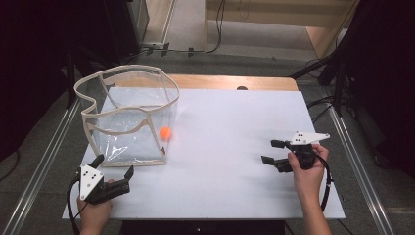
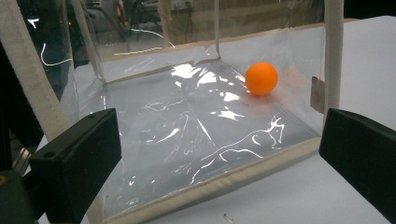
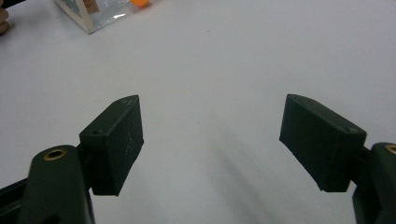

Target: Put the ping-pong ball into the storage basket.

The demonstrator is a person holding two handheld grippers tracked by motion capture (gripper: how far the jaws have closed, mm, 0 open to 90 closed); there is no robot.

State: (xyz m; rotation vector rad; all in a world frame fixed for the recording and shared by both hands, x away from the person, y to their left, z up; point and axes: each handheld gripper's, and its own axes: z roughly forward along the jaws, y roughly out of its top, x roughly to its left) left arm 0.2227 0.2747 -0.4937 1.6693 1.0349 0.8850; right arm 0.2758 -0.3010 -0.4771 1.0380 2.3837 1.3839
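A clear plastic bin [image 1: 128, 113] with cream fabric trim stands at the back left of the white tabletop [image 1: 235, 132]. An orange ball [image 1: 166, 132] lies inside it, by its right wall. My left gripper [image 1: 115, 165] is open just in front of the bin's near edge, with nothing between its jaws. Seen from the left gripper view, the ball [image 2: 261, 78] rests on the bin's floor beyond the trimmed bottom edge [image 2: 224, 179], framed by the open left gripper [image 2: 219, 140]. My right gripper [image 1: 269, 151] hangs open and empty over bare table at the right, also seen as [image 3: 210, 135].
The bin's corner [image 3: 88, 16] and the ball [image 3: 140, 2] sit far off at the top of the right gripper view. Metal rails [image 1: 46, 152] run along both sides of the table. A wooden edge [image 1: 230, 81] borders the far side.
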